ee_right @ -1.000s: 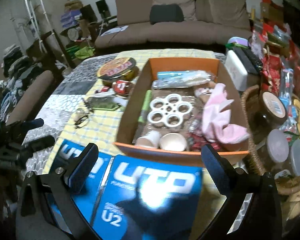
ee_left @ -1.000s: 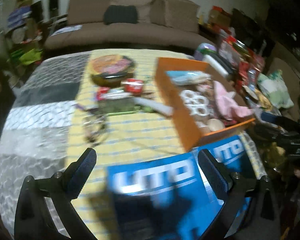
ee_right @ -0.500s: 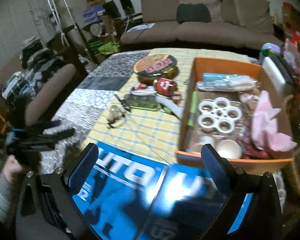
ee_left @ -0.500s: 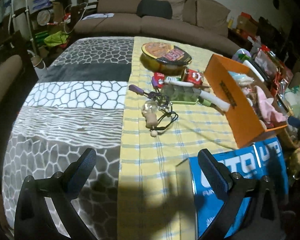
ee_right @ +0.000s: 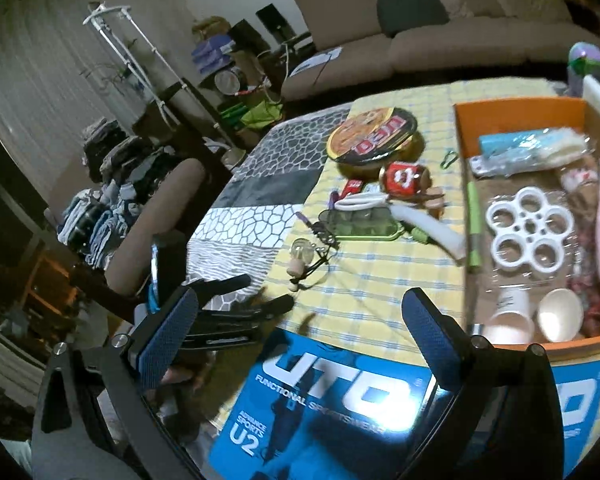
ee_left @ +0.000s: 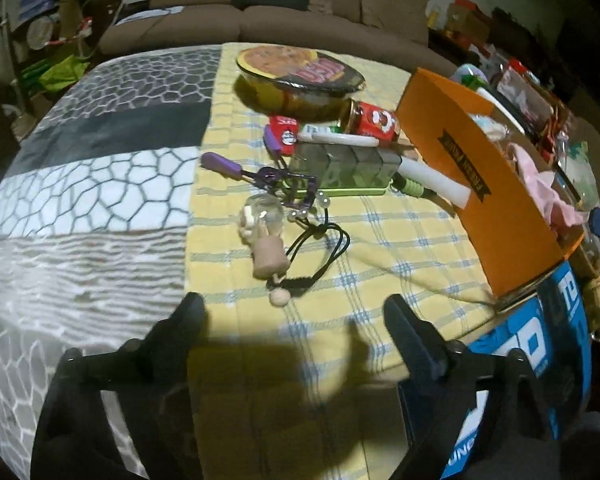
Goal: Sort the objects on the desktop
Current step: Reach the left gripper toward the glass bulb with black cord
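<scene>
Loose objects lie on the yellow checked cloth (ee_left: pixel 380 248): a small glass bottle with a wooden cap and black cord (ee_left: pixel 266 236), a purple tool (ee_left: pixel 236 168), a green-rimmed clear case (ee_left: pixel 348 168), a white tube (ee_left: pixel 432 178), a red can (ee_left: pixel 372 122) and a round noodle bowl (ee_left: pixel 300 76). An orange box (ee_left: pixel 484 168) at the right holds sorted items, among them a white ring holder (ee_right: pixel 528 228). My left gripper (ee_left: pixel 296 320) is open and empty just short of the bottle; it also shows in the right wrist view (ee_right: pixel 260 296). My right gripper (ee_right: pixel 300 332) is open and empty over blue packages (ee_right: pixel 340 396).
A grey patterned blanket (ee_left: pixel 84 184) covers the table's left half. A brown sofa (ee_left: pixel 260 12) stands behind. Cluttered snacks and a basket sit right of the box (ee_left: pixel 540 92). An armchair with stacked clothes (ee_right: pixel 112 184) stands at the table's left in the right wrist view.
My left gripper has swung left from over the blue packages and closed in on the bottle and cord. My right gripper has turned left, so the orange box now sits at its right.
</scene>
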{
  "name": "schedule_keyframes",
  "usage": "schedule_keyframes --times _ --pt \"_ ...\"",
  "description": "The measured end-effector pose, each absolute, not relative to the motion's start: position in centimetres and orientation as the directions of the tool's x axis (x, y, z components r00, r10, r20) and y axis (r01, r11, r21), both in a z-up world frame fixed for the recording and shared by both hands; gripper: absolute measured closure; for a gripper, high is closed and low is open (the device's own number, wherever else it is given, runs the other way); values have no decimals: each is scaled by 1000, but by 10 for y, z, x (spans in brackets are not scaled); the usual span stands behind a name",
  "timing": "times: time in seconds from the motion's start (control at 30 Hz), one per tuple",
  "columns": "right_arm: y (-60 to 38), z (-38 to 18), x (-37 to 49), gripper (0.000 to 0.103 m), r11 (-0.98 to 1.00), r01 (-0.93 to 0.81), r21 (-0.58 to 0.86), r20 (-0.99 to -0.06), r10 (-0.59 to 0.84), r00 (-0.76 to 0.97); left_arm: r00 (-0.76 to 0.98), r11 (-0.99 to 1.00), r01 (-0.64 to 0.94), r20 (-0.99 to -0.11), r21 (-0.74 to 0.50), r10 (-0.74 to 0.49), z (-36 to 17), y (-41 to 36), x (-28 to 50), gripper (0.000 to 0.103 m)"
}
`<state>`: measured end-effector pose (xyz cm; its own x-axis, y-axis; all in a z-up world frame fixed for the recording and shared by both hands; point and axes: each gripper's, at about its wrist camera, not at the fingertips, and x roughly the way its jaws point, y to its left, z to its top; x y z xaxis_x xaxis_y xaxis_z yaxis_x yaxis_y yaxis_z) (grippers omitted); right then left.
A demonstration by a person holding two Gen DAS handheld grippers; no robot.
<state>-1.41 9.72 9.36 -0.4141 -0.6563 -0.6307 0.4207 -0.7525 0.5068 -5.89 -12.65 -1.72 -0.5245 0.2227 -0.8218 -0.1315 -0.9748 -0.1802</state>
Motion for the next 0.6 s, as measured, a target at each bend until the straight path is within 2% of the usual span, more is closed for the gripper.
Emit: schedule_keyframes --times 0.1,0.13,0.17,0.2,0.23,0.37,0.47,0.6 --pt "85 79 -17 4 -735 418 533 -628 -675 -386 -525 -981 -146 -830 -131 189 -21 -118 -69 22" --pt "82 75 -18 6 -733 418 537 -628 -678 -382 -520 -980 -149 -833 -130 190 -23 -117 -71 37" --pt "79 70 -17 7 -730 418 542 -628 -681 -376 -506 -976 -160 -837 -149 211 -26 -115 -75 59" --pt "77 67 -18 7 -728 417 544 -628 -683 -373 -493 -974 -160 -842 -159 219 -29 -114 -77 71" --pt "75 63 -17 7 -726 417 547 -629 -685 -368 -486 -974 -155 -846 -164 220 -32 -114 -79 90" --pt "73 55 -17 7 -732 418 538 -640 -677 -363 -474 -961 -148 -836 -236 278 -34 -115 -81 95" --pt "78 52 -18 7 -737 410 537 -641 -672 -370 -494 -917 -133 -777 -376 390 -21 -125 -77 96" --pt "82 51 -21 7 -748 400 530 -647 -661 -379 -531 -866 -154 -700 -475 478 2 -137 -70 96"
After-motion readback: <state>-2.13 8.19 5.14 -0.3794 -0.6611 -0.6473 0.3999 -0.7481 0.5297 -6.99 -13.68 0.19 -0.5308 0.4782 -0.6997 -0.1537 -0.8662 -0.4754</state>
